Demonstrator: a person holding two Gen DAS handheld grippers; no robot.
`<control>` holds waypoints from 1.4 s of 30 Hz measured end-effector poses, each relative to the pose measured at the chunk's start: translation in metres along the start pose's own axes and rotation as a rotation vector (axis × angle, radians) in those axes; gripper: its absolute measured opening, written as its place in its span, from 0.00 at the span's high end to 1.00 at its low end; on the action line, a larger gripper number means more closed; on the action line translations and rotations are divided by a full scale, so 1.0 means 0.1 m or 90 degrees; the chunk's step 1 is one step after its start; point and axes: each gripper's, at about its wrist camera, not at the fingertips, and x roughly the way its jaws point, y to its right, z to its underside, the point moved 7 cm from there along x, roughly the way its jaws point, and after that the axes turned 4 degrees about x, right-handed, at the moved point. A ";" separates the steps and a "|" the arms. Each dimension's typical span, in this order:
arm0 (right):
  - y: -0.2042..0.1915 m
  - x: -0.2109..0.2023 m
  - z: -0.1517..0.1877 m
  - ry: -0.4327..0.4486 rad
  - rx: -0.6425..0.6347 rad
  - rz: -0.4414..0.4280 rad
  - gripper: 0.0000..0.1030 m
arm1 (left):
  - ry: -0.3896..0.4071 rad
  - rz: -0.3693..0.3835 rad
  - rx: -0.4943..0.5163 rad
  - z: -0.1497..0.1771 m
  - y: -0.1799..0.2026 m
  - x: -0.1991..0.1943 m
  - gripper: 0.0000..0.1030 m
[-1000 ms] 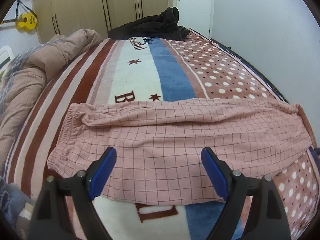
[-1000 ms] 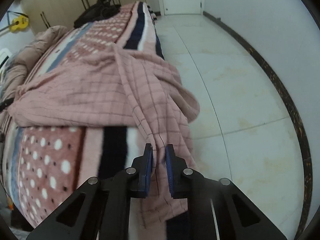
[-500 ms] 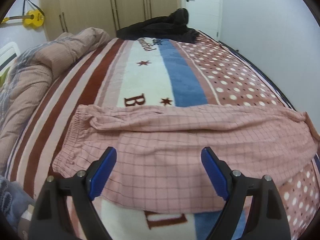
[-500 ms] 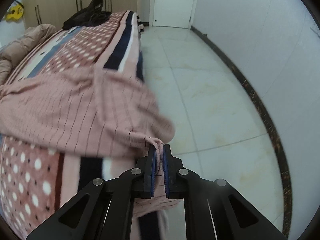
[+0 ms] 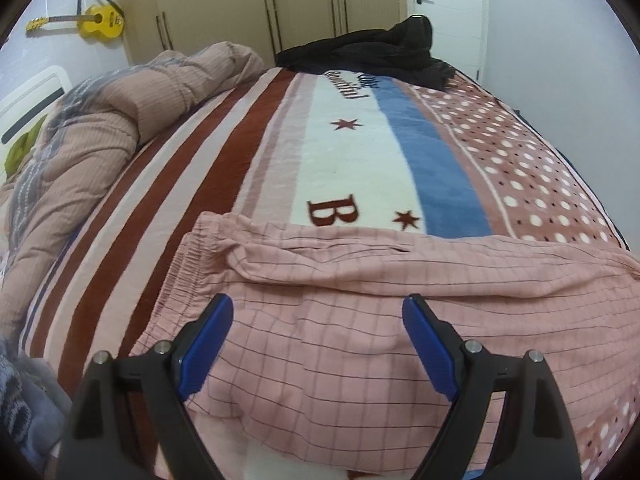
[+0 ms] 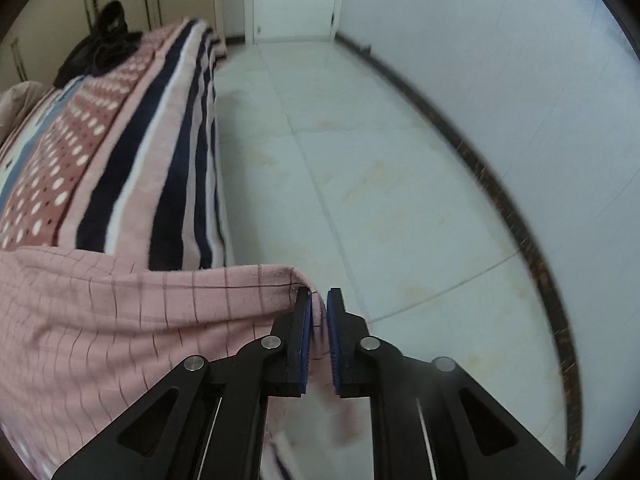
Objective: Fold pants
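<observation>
Far left, bedding: a bunched pink duvet (image 5: 92,120) is heaped along the bed's left side, well clear of the work.
Waistband: the elastic end of the pants (image 5: 360,280) sits left of centre on the striped blanket (image 5: 352,160), gathered and puckered.
Pants, where they lie: spread crosswise over the blanket, waistband left, legs running off to the right toward the bed's edge.
Left gripper: the left gripper (image 5: 316,344) hovers over the seat of the pants with its blue pads wide apart, gripping nothing.
Fabric feel: light, thin checked cotton by the look of it. It ripples and sags, so expect it to drape and slide, not hold a crease by itself.
Where to grab, left: my call is the waistband edge, where the elastic gives a thicker bite.
Leg end: over at the mattress edge the cuff end of the pants (image 6: 120,320) overhangs the floor (image 6: 360,160).
Right gripper: the right gripper (image 6: 319,312) is pinched together on the hem corner, cloth running between the pads.
Risk: a thin fold in a narrow pinch could slip if tugged hard.
Far end: a dark garment (image 5: 372,52) lies piled at the bed's far end.
</observation>
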 end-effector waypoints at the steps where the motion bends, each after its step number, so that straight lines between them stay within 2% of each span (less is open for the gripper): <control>1: -0.06 0.01 0.00 0.003 -0.013 0.013 0.70 | -0.002 -0.001 -0.001 0.02 -0.03 0.01 0.18; 2: -0.13 -0.04 0.01 0.016 -0.026 0.018 0.65 | -0.002 -0.004 -0.003 0.03 -0.06 0.00 0.18; 4: -0.28 -0.23 0.00 0.047 -0.036 -0.008 0.66 | 0.002 -0.009 -0.009 0.07 -0.11 -0.04 0.18; 6: -0.51 -0.47 -0.01 0.080 -0.034 -0.069 0.65 | 0.006 0.004 -0.025 0.13 -0.16 -0.11 0.12; 8: -0.93 -0.73 0.09 0.091 -0.068 -0.173 0.67 | 0.011 0.025 -0.054 0.23 -0.23 -0.20 0.10; 11: -1.53 -0.89 0.29 0.069 -0.123 -0.287 0.67 | 0.009 0.055 -0.095 0.43 -0.32 -0.33 0.09; 12: -1.68 -0.87 0.34 0.059 -0.138 -0.302 0.67 | 0.008 0.063 -0.105 0.48 -0.34 -0.36 0.09; 13: -1.87 -0.83 0.38 0.053 -0.157 -0.309 0.69 | 0.002 0.076 -0.119 0.57 -0.37 -0.40 0.09; 15: -2.07 -0.69 0.37 0.059 -0.172 -0.282 0.69 | -0.013 0.088 -0.139 0.71 -0.42 -0.43 0.09; 17: -2.11 -0.44 0.26 0.080 -0.169 -0.203 0.67 | -0.035 0.100 -0.168 0.88 -0.51 -0.42 0.09; 20: -2.07 -0.32 0.15 0.117 -0.137 -0.175 0.60 | -0.062 0.105 -0.216 1.09 -0.64 -0.35 0.07; 23: -1.94 -0.47 0.14 0.129 -0.072 -0.203 0.57 | -0.085 0.119 -0.238 1.19 -0.66 -0.17 0.06; 26: -1.95 -0.74 0.21 0.156 -0.082 -0.233 0.49 | -0.065 0.096 -0.267 1.06 -0.72 0.08 0.05; 29: -1.93 -1.10 0.51 0.172 -0.087 -0.279 0.46 | -0.038 0.076 -0.300 0.84 -0.80 0.26 0.03; 32: -1.89 -1.39 0.92 0.175 -0.087 -0.322 0.46 | -0.018 0.085 -0.350 0.64 -0.89 0.40 0.04; 33: -1.90 -1.43 1.02 0.173 -0.086 -0.330 0.46 | -0.014 0.085 -0.363 0.59 -0.92 0.44 0.14; 34: -1.85 -1.52 1.19 0.171 -0.083 -0.340 0.46 | -0.015 0.077 -0.378 0.56 -0.95 0.46 0.28; 35: -1.84 -1.57 1.29 0.169 -0.080 -0.349 0.46 | -0.021 0.066 -0.395 0.54 -1.00 0.48 0.35; 37: -1.81 -1.67 1.52 0.157 -0.070 -0.370 0.46 | -0.021 0.065 -0.419 0.50 -1.09 0.50 0.62; 38: -1.81 -1.70 1.59 0.152 -0.069 -0.376 0.46 | -0.022 0.069 -0.424 0.48 -1.12 0.50 0.71; 39: -1.78 -1.75 1.69 0.147 -0.068 -0.381 0.46 | -0.023 0.071 -0.421 0.46 -1.12 0.48 0.84; 42: -1.77 -1.85 1.81 0.154 -0.076 -0.373 0.46 | 0.002 0.058 -0.386 0.35 -1.16 0.33 0.92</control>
